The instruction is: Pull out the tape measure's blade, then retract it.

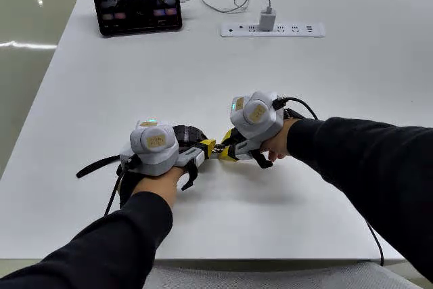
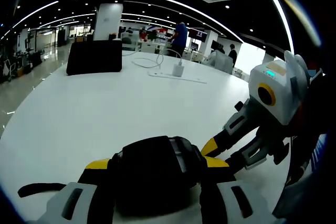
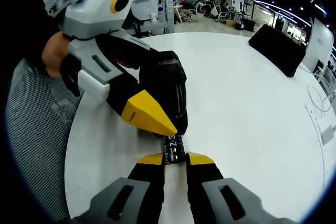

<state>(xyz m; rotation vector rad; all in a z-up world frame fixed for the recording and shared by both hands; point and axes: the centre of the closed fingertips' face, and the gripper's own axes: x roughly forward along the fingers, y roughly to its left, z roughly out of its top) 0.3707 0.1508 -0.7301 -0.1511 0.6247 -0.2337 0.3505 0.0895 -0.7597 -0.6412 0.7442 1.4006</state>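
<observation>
A black tape measure rests on the white table, its case clamped between the yellow-tipped jaws of my left gripper. In the left gripper view the case bulges between the two jaws of my left gripper. My right gripper faces it tip to tip from the right and is shut on the blade. In the right gripper view a short stretch of blade with printed numbers runs from the case into my right gripper. A black strap trails left from the case.
A dark tablet stands at the far left of the table. A white power strip with a charger and a looped cable lies at the back. The table's left edge drops to a shiny floor.
</observation>
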